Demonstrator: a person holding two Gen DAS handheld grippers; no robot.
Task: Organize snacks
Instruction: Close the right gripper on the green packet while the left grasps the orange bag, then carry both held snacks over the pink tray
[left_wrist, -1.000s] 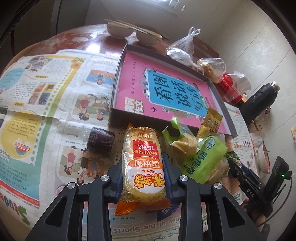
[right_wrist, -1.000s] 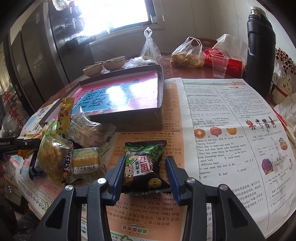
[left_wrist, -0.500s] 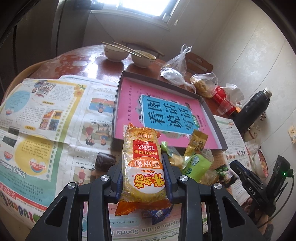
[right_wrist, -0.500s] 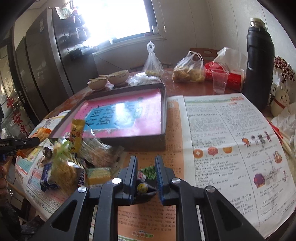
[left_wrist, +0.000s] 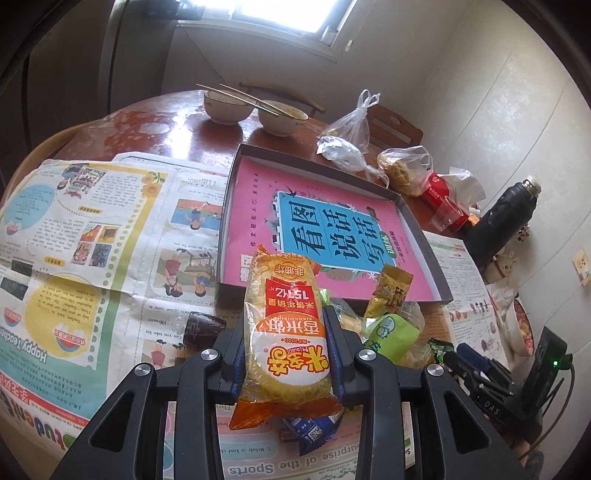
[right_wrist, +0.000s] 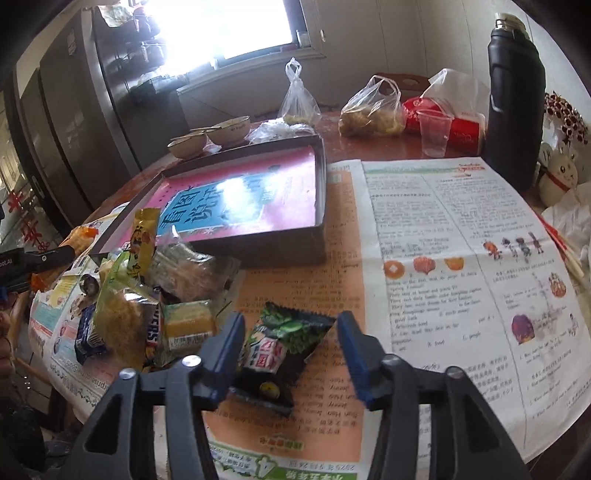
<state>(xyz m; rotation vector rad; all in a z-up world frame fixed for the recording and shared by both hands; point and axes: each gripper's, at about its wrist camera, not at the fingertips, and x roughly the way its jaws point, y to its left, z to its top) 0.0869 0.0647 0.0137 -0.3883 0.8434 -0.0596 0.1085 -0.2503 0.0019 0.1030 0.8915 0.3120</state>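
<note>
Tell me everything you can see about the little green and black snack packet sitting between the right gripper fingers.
The green and black snack packet is a small glossy plastic pouch with crimped ends, a green leafy print at its top, a red and white label and a yellow dot near its bottom. It lies tilted on the orange newspaper page. The right gripper has just been opening; the packet leans by the left finger, clear of the other.

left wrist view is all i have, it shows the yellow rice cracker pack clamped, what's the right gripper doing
Observer: The right gripper is open; its jaws have just been opening, with the green snack packet between them, not squeezed.
Operator: is the packet on the table
Observer: Yes, it lies flat on the orange newspaper page.
Operator: what's closest on its pile side
Observer: A small yellow packet, next to a Snickers bar.
</note>
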